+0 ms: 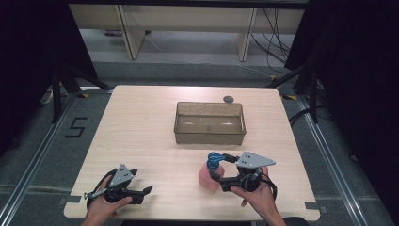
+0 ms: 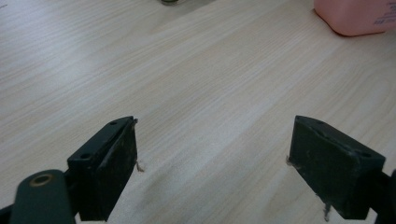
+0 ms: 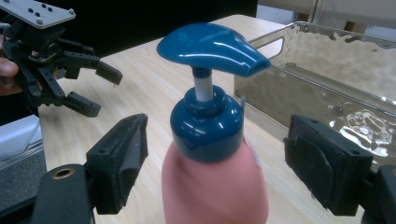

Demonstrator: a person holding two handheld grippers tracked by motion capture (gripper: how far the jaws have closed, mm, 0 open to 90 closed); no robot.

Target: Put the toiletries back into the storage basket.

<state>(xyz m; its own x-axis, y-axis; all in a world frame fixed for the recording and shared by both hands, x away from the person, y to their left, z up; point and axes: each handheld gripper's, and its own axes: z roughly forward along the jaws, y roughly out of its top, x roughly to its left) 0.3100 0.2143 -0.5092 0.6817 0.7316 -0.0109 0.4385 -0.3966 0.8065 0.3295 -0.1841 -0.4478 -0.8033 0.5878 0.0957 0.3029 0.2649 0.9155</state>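
The right claw (image 3: pixel 215 158), spread wide, straddles the pink soap bottle (image 3: pixel 215 186) standing upright on the counter (image 1: pixel 141 132) near the clear bin (image 1: pixel 210 123), so next likely comes closing, while the left claw (image 2: pixel 212 163) rests released.

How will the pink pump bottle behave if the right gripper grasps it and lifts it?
The pink pump bottle looks smooth and rounded, so it may slip between the pads. It stands tall with a blue pump head on a thin stem, so a push up there would probably tip it. Its plastic body probably yields slightly.
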